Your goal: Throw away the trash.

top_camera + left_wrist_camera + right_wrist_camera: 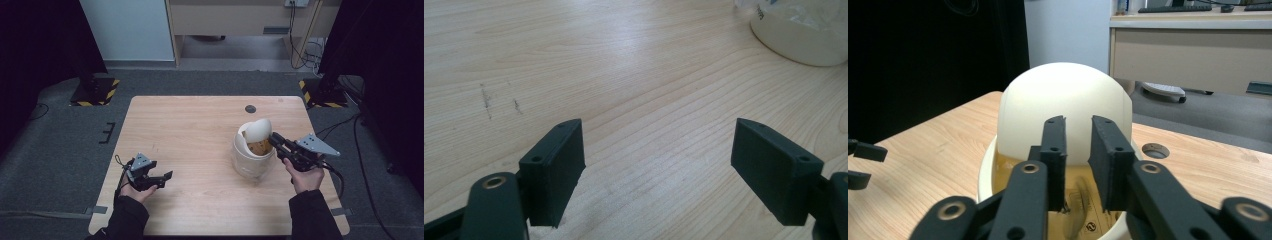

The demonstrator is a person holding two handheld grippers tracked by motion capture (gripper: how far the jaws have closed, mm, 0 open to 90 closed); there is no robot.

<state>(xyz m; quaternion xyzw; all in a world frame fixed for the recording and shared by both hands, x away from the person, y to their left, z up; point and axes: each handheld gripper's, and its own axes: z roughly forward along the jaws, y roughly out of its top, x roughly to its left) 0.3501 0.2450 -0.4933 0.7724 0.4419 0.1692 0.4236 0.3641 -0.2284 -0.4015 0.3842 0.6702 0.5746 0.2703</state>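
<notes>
Left gripper point(162, 178): rests low on the near-left part of the worktop point(190, 130), held in the person's left hand point(134, 192); jaws spread wide with nothing between them, bare wood below in the left gripper view.
Right gripper point(273, 136): held up at the near-right, pointed at the bin; jaws drawn close together, a narrow gap left. In the right gripper view they seem to pinch the lower edge of the lid, but I cannot tell for sure that the edge is caught.
Bin point(251, 160): small white round one, standing upright on the right half of the worktop, just ahead of the right gripper; a yellowish printed liner or wrapper shows inside.
Lid point(1066, 112): white dome, tipped up on edge at the bin's mouth, the opening half uncovered toward the person.
Cable hole point(250, 108): dark round grommet in the worktop beyond the bin.
Progress: judged mid-way; the lid is swung partly open, neither fully clear nor shut.
Left to do: likely finish moving the lid; the left gripper has taken no part yet.
</notes>
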